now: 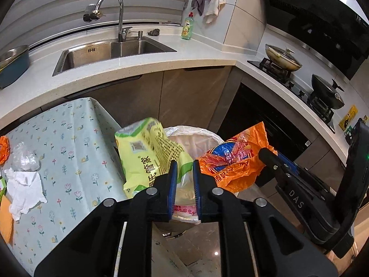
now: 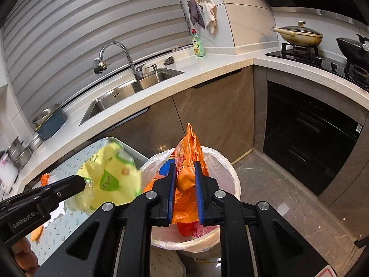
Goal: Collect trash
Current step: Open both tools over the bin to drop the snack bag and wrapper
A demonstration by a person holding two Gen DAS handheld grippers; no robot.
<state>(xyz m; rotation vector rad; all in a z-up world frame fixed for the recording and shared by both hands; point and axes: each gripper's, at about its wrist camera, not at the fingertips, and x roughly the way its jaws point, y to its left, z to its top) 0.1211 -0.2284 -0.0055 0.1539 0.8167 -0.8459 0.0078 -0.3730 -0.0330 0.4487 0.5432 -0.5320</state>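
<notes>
Lining the bin (image 2: 227, 168), a white bag (image 2: 216, 159), pink wrapper (image 2: 203, 229) inside.

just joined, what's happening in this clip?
A person is clearing trash with two handheld grippers. The right gripper is shut on an orange plastic bag over the lined trash bin. The left gripper has a yellow-green snack bag at its fingers beside the bin, jaws slightly apart. Tissue and clear wrap remain on the floral table.
</notes>
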